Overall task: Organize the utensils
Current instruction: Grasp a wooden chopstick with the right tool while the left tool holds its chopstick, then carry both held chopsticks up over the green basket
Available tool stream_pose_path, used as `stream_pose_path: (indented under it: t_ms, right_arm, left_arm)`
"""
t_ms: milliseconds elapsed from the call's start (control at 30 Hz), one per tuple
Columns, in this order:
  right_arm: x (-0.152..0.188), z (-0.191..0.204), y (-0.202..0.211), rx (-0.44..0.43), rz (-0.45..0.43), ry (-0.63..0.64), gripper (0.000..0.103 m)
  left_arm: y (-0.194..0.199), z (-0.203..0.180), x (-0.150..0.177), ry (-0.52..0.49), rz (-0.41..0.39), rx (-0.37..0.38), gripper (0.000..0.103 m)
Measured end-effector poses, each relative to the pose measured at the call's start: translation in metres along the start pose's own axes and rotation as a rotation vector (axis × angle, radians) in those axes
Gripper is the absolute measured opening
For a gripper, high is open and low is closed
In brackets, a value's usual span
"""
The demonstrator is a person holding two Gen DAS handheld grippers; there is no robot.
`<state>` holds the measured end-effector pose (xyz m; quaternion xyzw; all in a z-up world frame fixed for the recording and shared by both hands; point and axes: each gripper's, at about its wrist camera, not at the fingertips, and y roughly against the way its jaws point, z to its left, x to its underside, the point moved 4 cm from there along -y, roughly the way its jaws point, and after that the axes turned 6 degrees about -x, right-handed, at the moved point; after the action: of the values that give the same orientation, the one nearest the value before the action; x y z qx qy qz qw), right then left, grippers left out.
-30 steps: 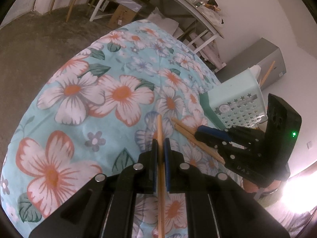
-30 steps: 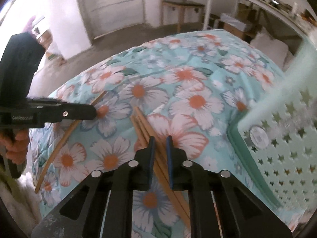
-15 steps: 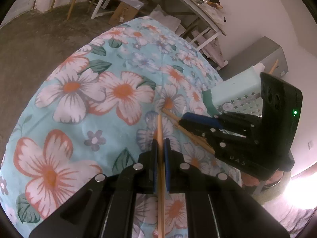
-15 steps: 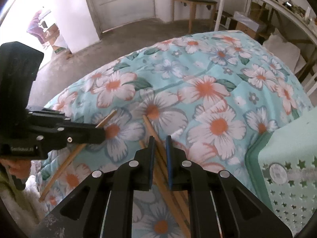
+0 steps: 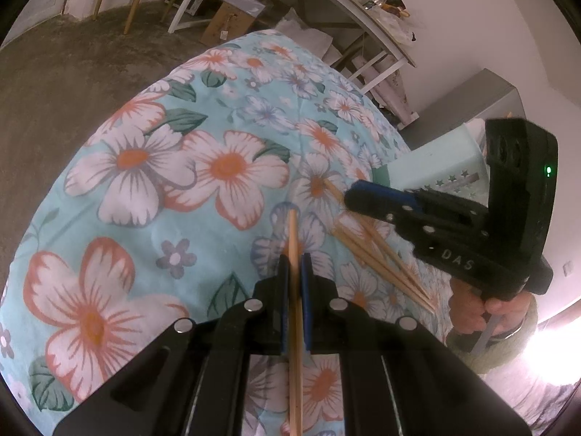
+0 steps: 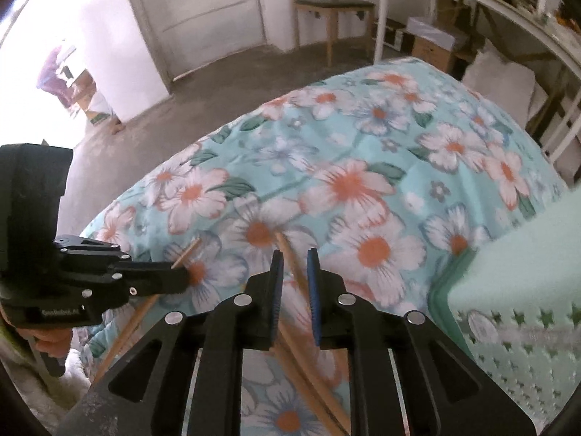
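Now we see the left gripper [image 5: 295, 265] clamped tight on a single wooden chopstick [image 5: 293, 232], its blue-lined fingers [image 5: 284, 290] pressing the stick from both sides, the stick running straight forward between them and poking out past the tips above the floral cloth [image 5: 152, 167]. From the right wrist view we catch that same left gripper [image 6: 181, 276] from the side, the chopstick [image 6: 185, 252] jutting out ahead of it and trailing back below it. The right gripper [image 6: 293, 265] hangs over the loose chopsticks [image 6: 294, 272], its jaws parted with a clear gap, one stick showing in that gap; whether the pads touch it we cannot tell. In the left view the right gripper [image 5: 354, 196] sits just above the bundle of loose chopsticks [image 5: 377, 254], which lies on the cloth beside the held stick, fanning out toward the near edge. The mint basket [image 6: 515, 290] with star cutouts stands on the cloth just to the right of the loose chopsticks, and from the left view we find the basket [image 5: 435, 163] behind the right gripper. Beyond the cloth we spot a wooden chair [image 6: 330, 11] on the bare floor and a long white table [image 5: 326, 0] near the wall.
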<state>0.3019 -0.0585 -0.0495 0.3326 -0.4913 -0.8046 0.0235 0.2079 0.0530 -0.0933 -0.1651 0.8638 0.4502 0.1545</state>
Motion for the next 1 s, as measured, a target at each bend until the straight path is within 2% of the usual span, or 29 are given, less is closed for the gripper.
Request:
stream_pose_path:
  t_ms: [167, 333, 467, 633, 800, 900, 1000]
  right_arm:
    - [-0.005, 0.002, -0.022, 0.043, 0.04, 0.01, 0.015]
    - [-0.01, -0.005, -0.014, 0.08, -0.009, -0.009, 0.007]
    - [-0.016, -0.008, 0.028, 0.148, -0.12, -0.013, 0.004]
    - [-0.005, -0.011, 0.111, 0.224, -0.31, -0.051, 0.003]
    - [0.027, -0.016, 0.185, 0.278, -0.479, -0.147, 0.003]
    - [0.046, -0.015, 0.209, 0.305, -0.54, -0.196, 0.003]
    - [0.066, -0.015, 0.225, 0.325, -0.584, -0.241, 0.003]
  left_arm:
    - [-0.003, 0.001, -0.001, 0.012, 0.01, -0.001, 0.006]
    - [-0.005, 0.003, -0.003, 0.029, 0.016, 0.001, 0.006]
    - [-0.001, 0.001, -0.007, 0.027, -0.002, 0.0, 0.006]
    - [0.015, -0.012, -0.014, 0.0, -0.038, 0.026, 0.006]
    - [0.036, -0.042, -0.025, -0.065, -0.073, 0.084, 0.006]
    - [0.048, -0.066, -0.033, -0.131, -0.099, 0.118, 0.006]
    - [0.05, -0.087, -0.037, -0.197, -0.095, 0.122, 0.006]
